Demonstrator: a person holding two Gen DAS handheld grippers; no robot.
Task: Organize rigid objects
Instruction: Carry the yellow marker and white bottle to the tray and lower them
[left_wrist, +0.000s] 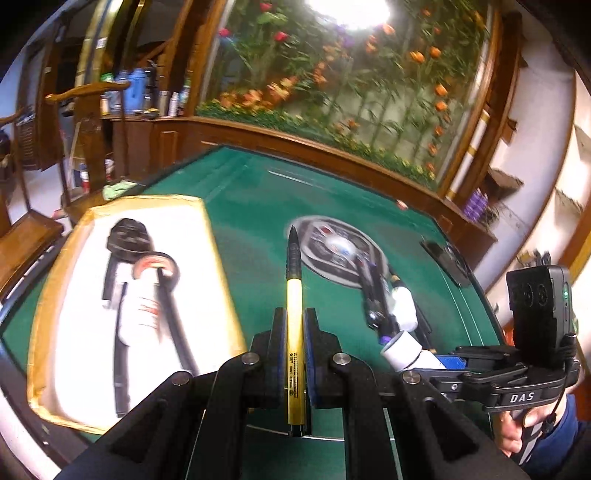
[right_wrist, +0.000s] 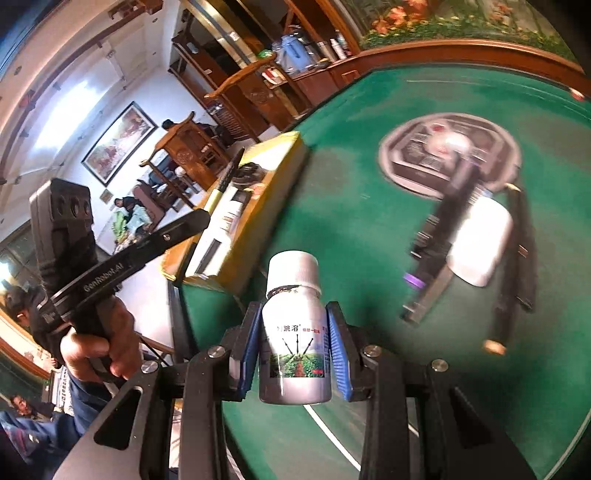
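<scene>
My left gripper (left_wrist: 294, 325) is shut on a yellow pen with a black tip (left_wrist: 294, 317), held above the green table just right of a yellow-rimmed white box (left_wrist: 221, 258). The box holds black pliers (left_wrist: 127, 240), a tape roll (left_wrist: 157, 264) and a white bottle (left_wrist: 138, 314). My right gripper (right_wrist: 294, 325) is shut on a white bottle with a picture label (right_wrist: 293, 343), held over the table. In the left wrist view that bottle (left_wrist: 404, 349) shows at the right, in the right gripper (left_wrist: 436, 360).
On the green table (left_wrist: 251, 206) lie a round grey panel (right_wrist: 448, 155), a second white bottle (right_wrist: 480, 240), and dark tools (right_wrist: 517, 251). A black phone-like slab (left_wrist: 445, 260) lies far right. Wooden chairs and shelves stand beyond the table.
</scene>
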